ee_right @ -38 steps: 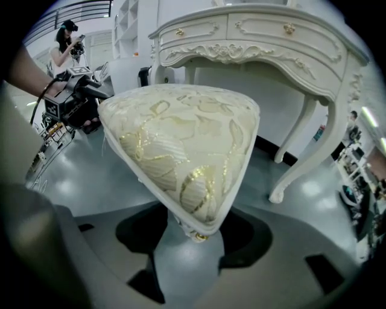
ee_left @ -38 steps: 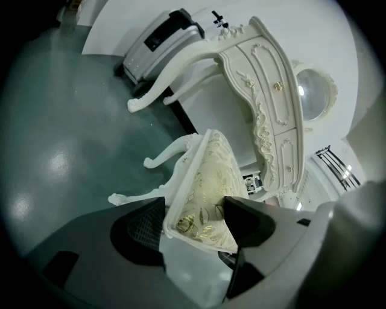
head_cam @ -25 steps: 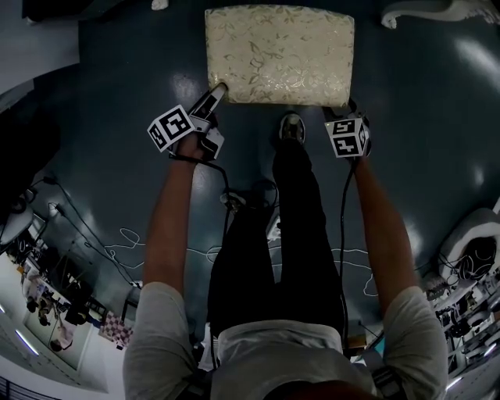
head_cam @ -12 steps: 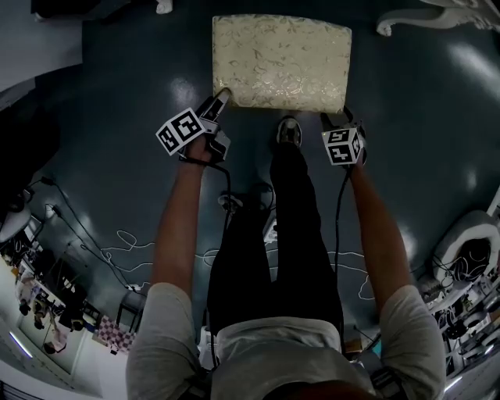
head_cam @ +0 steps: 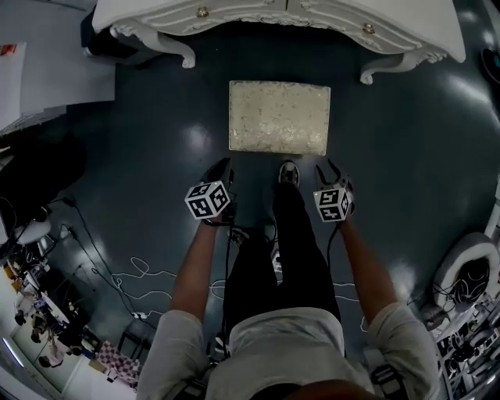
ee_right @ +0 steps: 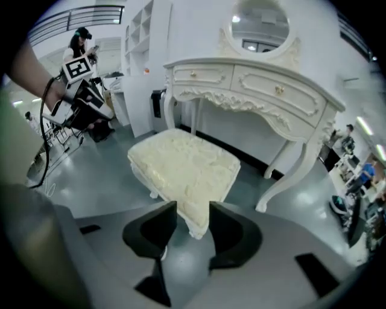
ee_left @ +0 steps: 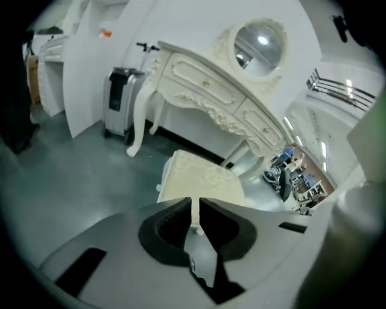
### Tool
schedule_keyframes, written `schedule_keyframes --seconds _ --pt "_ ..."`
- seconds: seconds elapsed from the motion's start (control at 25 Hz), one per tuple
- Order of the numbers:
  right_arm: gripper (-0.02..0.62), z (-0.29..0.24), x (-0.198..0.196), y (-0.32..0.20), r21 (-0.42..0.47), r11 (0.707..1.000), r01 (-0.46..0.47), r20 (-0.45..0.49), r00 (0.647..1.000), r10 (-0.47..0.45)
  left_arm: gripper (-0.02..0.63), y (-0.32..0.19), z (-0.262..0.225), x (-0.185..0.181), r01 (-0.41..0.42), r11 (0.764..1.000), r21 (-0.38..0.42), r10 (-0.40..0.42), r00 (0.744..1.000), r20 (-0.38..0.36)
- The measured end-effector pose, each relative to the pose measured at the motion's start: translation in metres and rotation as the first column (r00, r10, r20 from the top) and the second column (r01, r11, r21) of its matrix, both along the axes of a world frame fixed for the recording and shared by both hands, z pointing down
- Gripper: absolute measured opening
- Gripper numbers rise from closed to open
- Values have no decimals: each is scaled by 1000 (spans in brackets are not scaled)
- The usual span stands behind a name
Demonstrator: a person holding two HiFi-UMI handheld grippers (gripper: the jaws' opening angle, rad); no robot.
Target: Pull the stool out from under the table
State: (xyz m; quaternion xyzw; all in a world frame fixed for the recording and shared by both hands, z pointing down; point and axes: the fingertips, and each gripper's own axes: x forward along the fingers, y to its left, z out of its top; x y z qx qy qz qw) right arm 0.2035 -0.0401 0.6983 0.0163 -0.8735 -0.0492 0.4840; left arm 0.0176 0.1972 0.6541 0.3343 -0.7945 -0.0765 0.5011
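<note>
The cream cushioned stool stands on the dark floor, just in front of the white carved table. Both grippers hang in the air on my side of it, touching nothing. My left gripper has just been closing. Only a thin slit shows between its pads, with nothing in it. My right gripper has also been closing, but its jaws still stand apart and empty, the stool's corner showing far beyond them.
My shoe is planted just short of the stool's near edge. Cables trail on the floor behind me. A white appliance stands left of the table, and a white chair base sits at the right.
Both grippers have let go of the stool's near corners and risen away from it. The left jaws have narrowed to a slit and the right ones partly. The table has come into the head view.
</note>
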Motion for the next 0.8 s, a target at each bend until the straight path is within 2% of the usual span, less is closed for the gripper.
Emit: schedule_keyframes --seconds 0.12,0.24,0.32,0.48,0.64,0.8 --pt "154 -70 -28 7 -29 999 -27 112 993 30 41 -13 -61 4 6 1000 2 -6 995 98" --pt "129 -140 -45 9 -66 997 -34 198 979 46 41 -29 -110 23 19 1000 0 -19 992 126" --pt "105 -178 -55 10 -99 995 -29 238 970 52 41 -41 -140 30 -4 1000 -3 4 989 149" --pt "72 -227 -83 8 -144 988 48 291 957 -4 41 -72 -189 17 -50 999 -1 50 978 202" --pt "43 -259 -93 13 -125 981 147 305 947 -103 41 -91 -232 13 -74 997 6 70 965 254" --pt "32 -291 -112 18 -114 979 172 316 940 -128 41 -113 -270 -3 -80 997 14 71 943 324"
